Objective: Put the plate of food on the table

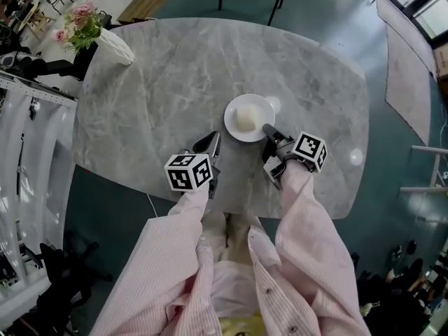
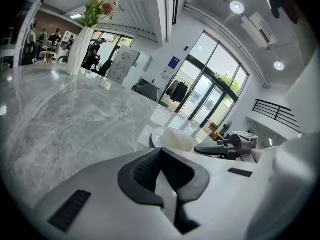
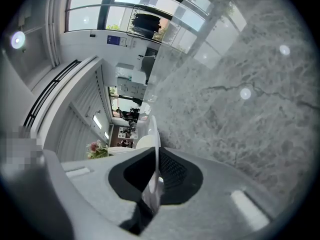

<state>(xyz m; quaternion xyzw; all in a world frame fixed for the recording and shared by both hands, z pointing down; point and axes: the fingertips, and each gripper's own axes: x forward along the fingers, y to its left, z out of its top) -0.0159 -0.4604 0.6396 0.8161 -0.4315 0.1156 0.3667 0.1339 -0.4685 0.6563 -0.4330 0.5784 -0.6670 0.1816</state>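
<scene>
At the near edge of the grey marble table (image 1: 161, 82), my right gripper (image 1: 268, 130) is clamped on the rim of the white plate (image 1: 232, 122), pinching it at the side nearest me and to my right. The rim runs edge-on between the two pads in the right gripper view. My left gripper (image 1: 212, 143) sits just beside the plate on its other near side, jaws together on nothing.

The plate is low over the tabletop, near the middle of its front half. I cannot tell whether its base already touches the stone. A vase of flowers (image 1: 112, 45) stands well apart at the far left corner.

The plate is level, open face up, with the pale mound of food (image 1: 246, 117) at its centre. Being round, it has no long axis to line up.

As I judge it, the job now is to seat the base flat, far edge and near edge together. Only then should I part the jaws and draw straight back off the rim, so nothing drags or tips
</scene>
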